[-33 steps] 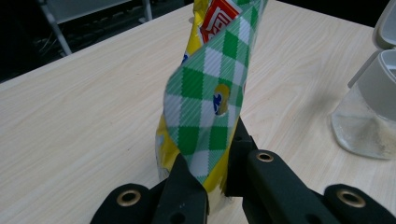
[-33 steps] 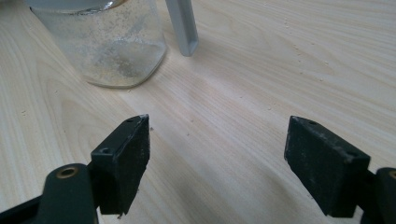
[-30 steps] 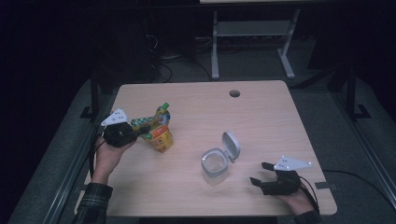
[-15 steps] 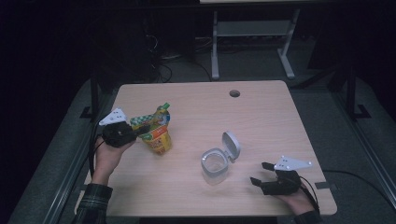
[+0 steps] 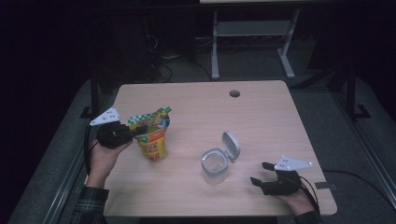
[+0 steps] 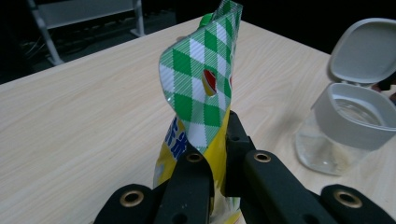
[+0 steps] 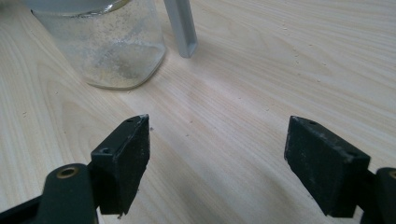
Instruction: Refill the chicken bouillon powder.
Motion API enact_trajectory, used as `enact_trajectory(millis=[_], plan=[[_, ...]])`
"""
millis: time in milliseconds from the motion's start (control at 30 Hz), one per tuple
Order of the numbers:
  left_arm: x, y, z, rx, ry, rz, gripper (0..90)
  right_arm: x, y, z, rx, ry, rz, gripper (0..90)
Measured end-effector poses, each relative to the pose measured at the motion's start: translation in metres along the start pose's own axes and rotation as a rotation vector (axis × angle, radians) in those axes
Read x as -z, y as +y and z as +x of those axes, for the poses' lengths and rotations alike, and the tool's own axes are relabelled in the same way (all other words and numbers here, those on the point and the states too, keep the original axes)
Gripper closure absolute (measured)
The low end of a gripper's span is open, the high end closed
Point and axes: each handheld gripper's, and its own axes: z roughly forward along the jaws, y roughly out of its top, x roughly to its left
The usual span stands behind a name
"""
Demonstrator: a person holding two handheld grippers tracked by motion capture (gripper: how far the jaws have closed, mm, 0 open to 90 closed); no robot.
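Observation:
A yellow pouch [image 5: 154, 142] with a green-checked top [image 6: 198, 88] is at the table's left side. My left gripper [image 5: 139, 131] is shut on it, its black jaws pinching the pouch's side just below the checked part [image 6: 218, 156]. Whether the pouch's bottom rests on the wood is hidden. A clear jar [image 5: 215, 165] with a grey rim and a flipped-up hinged lid [image 5: 231, 144] stands right of centre, also seen as a jar [image 6: 348, 135] and a jar [image 7: 107, 46]. My right gripper [image 5: 260, 173] rests near the front right, open [image 7: 217, 158], a short way from the jar, with nothing between the jaws.
The light wooden table [image 5: 261, 116] has a round cable hole [image 5: 234, 93] at its far edge. A metal frame [image 5: 252, 32] and cables lie on the dark floor behind it. Bare wood lies between the pouch and the jar.
My left gripper and the pouch have shifted slightly toward the near edge. The right gripper and the jar have stayed still.

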Motion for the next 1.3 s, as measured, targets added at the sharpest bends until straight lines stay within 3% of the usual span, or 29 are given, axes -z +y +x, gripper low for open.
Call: enact_trajectory(millis=[267,433,600,700,833,1033,1300], plan=[[0.006,0.005,-0.008,0.022,-0.046,-0.019,90.0,0.001,0.001,0.003,0.000,-0.004,0.004,24.4],[0.010,0.009,-0.012,0.020,-0.074,-0.026,90.0,0.004,0.004,0.005,-0.009,0.001,0.005,35.1],[0.011,0.012,-0.018,0.018,-0.098,-0.028,90.0,0.007,0.008,0.013,0.003,-0.007,0.018,56.4],[0.012,0.014,-0.021,0.020,-0.108,-0.024,90.0,0.009,0.011,0.017,0.011,0.008,0.021,74.0],[0.014,0.017,-0.025,0.012,-0.122,-0.028,90.0,0.010,0.012,0.021,0.038,0.028,0.042,89.2],[0.019,0.022,-0.030,0.016,-0.149,-0.044,90.0,0.011,0.018,0.030,0.060,0.077,0.051,89.5],[0.021,0.028,-0.039,0.003,-0.178,-0.048,90.0,0.015,0.028,0.047,0.068,0.147,0.006,89.5]])
